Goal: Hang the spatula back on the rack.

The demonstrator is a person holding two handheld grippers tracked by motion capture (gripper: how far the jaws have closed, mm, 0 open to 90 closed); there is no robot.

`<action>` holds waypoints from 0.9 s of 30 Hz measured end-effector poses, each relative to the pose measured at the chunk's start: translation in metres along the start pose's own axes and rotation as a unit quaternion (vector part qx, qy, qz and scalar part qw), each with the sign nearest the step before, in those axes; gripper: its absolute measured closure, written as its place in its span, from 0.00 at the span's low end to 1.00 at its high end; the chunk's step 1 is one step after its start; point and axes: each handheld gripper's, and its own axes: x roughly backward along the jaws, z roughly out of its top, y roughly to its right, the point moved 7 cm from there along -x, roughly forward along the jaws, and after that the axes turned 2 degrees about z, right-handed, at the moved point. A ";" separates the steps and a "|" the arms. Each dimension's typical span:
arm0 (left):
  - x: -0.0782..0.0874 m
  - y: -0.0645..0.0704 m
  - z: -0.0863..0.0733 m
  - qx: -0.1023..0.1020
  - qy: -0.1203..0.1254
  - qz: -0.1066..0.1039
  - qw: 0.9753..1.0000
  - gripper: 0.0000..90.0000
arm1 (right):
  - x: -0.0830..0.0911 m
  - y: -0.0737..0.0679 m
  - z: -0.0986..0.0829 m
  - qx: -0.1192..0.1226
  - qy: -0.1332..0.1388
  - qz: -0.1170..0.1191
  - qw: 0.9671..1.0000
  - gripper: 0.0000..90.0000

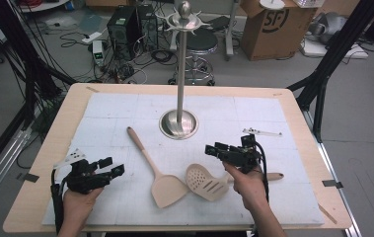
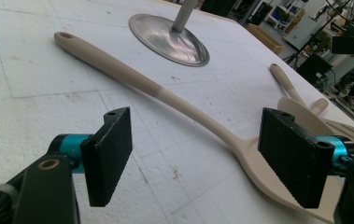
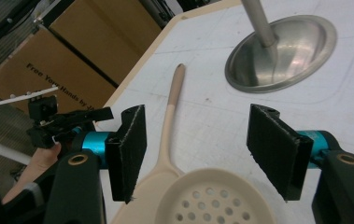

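Observation:
A beige solid spatula [image 1: 151, 165] lies on the white mat, handle toward the back left, blade near the front. Beside its blade lies a beige slotted spatula [image 1: 205, 181] with its handle running right. My left gripper [image 1: 113, 166] hovers open at the front left, apart from the solid spatula [image 2: 174, 100], whose blade end passes between and beyond the black pads [image 2: 109, 156]. Over the slotted spatula's head [image 3: 212, 198] my right gripper [image 1: 213, 148] is held open; the solid spatula's handle [image 3: 171, 112] lies just past its left pad [image 3: 129, 149]. My right gripper [image 3: 202, 149] holds nothing.
A steel hook stand rises from a round base [image 1: 178, 123] at the mat's centre back, also in both gripper views as the base [image 2: 167, 39] and base [image 3: 282, 51]. Beyond the table are a cardboard box [image 1: 273, 24], a stool [image 1: 197, 47], cables and black frame legs.

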 end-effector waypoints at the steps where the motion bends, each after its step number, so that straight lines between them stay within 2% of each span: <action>1: 0.000 0.000 0.000 0.000 0.001 0.001 1.000 0.30 | -0.003 -0.002 0.001 -0.001 -0.004 0.000 1.000 0.42; 5: 0.001 -0.002 0.000 0.000 0.001 0.001 1.000 0.30 | -0.014 -0.006 0.004 0.003 -0.013 0.004 1.000 0.44; 10: 0.003 -0.006 0.001 0.006 0.004 0.004 1.000 0.30 | -0.025 -0.013 0.008 -0.006 -0.022 0.011 1.000 0.45; 12: 0.003 -0.007 0.001 0.008 0.004 0.004 1.000 0.30 | -0.034 -0.018 0.011 -0.004 -0.035 0.012 0.999 0.43; 18: 0.003 -0.006 0.001 0.006 0.004 0.004 1.000 0.30 | -0.051 -0.027 0.016 0.002 -0.047 0.018 0.999 0.43; 21: 0.003 -0.007 0.001 0.008 0.006 0.004 1.000 0.30 | -0.060 -0.030 0.017 -0.005 -0.049 0.024 0.998 0.43; 25: 0.005 -0.008 0.002 0.009 0.007 0.005 1.000 0.30 | -0.072 -0.032 0.020 -0.013 -0.056 0.021 0.998 0.44; 27: 0.005 -0.009 0.003 0.008 0.010 0.006 1.000 0.30 | -0.080 -0.035 0.020 -0.008 -0.064 0.021 0.998 0.45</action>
